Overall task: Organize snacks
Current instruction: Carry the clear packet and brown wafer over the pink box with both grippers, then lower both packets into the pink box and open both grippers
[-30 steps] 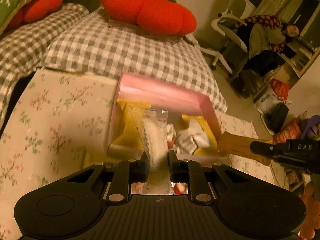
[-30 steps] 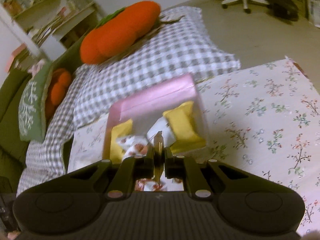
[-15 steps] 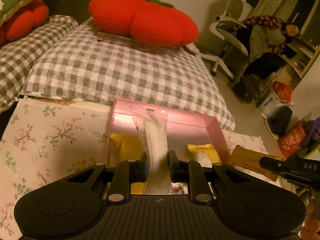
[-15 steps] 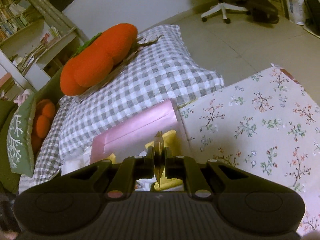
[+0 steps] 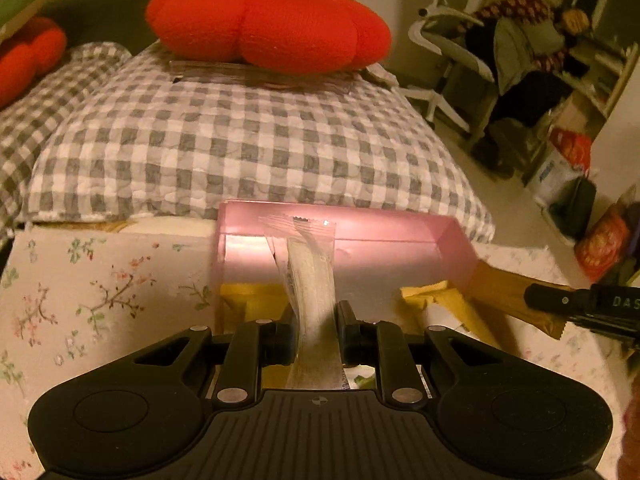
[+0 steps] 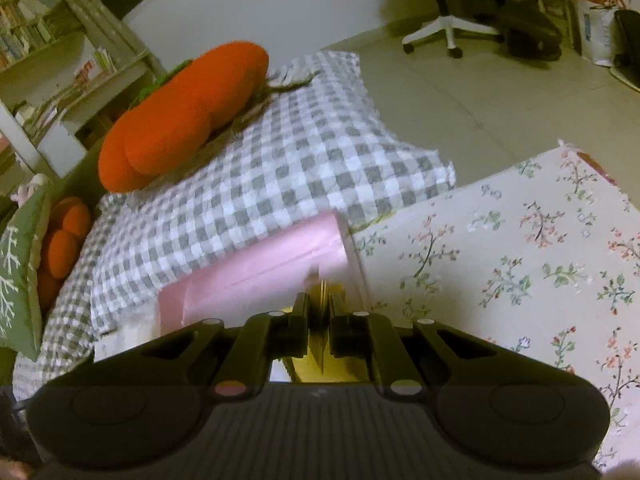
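The box (image 5: 384, 236) is pink, with yellow packets (image 5: 252, 300) inside, on a cream cloth (image 5: 100, 292) sprigged with pink and green flowers. At twelve o'clock lies a grey-and-white checked quilt (image 5: 240, 152) under an orange-red cushion (image 5: 268, 20). The black fingers (image 5: 350, 320) pinch a clear wrapper (image 5: 312, 276); at three o'clock is a golden-brown one (image 5: 504, 288).

Dim warm yellow light on my views, glare on box (image 5: 348, 236) wall at 12 o'clock, motion blur across my right view, fisheye bending at edges, dark band at 6 o'clock
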